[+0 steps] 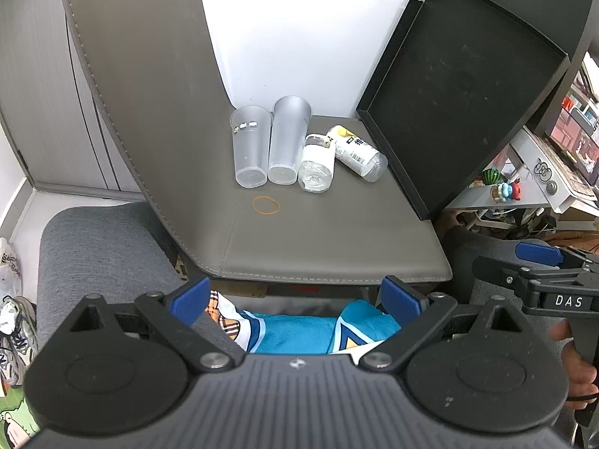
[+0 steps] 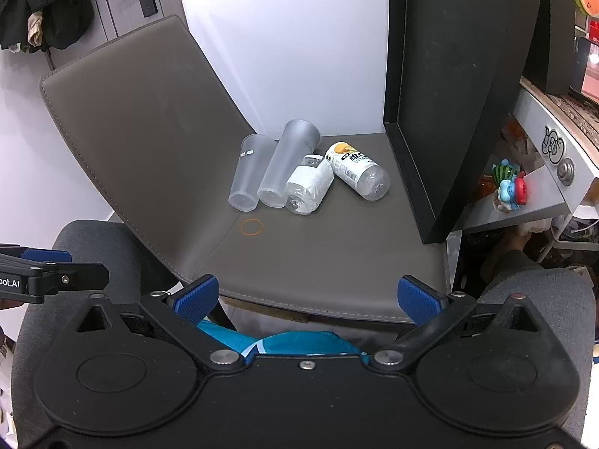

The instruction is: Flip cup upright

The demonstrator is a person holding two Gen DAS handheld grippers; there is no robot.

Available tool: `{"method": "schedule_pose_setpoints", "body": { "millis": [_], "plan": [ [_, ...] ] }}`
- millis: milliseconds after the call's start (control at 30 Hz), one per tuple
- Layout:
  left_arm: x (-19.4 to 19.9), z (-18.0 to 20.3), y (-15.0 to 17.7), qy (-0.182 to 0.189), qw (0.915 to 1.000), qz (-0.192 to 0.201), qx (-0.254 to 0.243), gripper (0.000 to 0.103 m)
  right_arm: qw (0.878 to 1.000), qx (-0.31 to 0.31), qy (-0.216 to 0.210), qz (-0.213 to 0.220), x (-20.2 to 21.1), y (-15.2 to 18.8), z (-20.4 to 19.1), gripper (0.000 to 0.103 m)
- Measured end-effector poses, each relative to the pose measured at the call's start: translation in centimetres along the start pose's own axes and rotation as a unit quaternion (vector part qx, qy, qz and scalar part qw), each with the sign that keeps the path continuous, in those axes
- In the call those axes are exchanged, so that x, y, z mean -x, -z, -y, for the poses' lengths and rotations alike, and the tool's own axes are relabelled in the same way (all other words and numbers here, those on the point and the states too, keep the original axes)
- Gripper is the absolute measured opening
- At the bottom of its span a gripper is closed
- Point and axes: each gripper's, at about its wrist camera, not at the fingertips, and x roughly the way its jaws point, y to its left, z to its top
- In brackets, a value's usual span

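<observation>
Two clear plastic cups lie on their sides on the grey chair seat [image 1: 318,239], bases toward me: a shorter one [image 1: 250,146] [image 2: 250,173] on the left and a taller frosted one [image 1: 287,140] [image 2: 288,164] beside it. Two plastic bottles lie to their right, one with a white label [image 1: 317,162] [image 2: 309,185] and one with a yellow label [image 1: 355,151] [image 2: 357,170]. My left gripper [image 1: 295,295] is open and empty, held before the seat's front edge. My right gripper [image 2: 307,295] is open and empty at the same edge.
An orange rubber band [image 1: 265,204] [image 2: 252,227] lies on the seat in front of the cups. A black tray [image 1: 460,93] [image 2: 449,112] leans upright at the seat's right side. The chair back [image 1: 149,93] rises on the left. Small toys [image 1: 505,187] sit on a shelf at right.
</observation>
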Motion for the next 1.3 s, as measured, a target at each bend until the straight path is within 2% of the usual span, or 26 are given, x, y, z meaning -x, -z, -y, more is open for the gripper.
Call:
{"method": "schedule_pose_setpoints", "body": {
  "millis": [467, 1300],
  "plan": [
    [0.3, 0.8, 0.1, 0.002, 0.9998, 0.003, -0.018, 0.097, 1.0, -0.004, 0.0, 0.002, 0.1, -0.1, -0.1, 0.103],
    [0.3, 1.0, 0.2, 0.004, 0.9998, -0.001, -0.019, 0.097, 1.0, -0.011, 0.001, 0.0, 0.1, 0.0, 0.2, 0.103]
  ]
}}
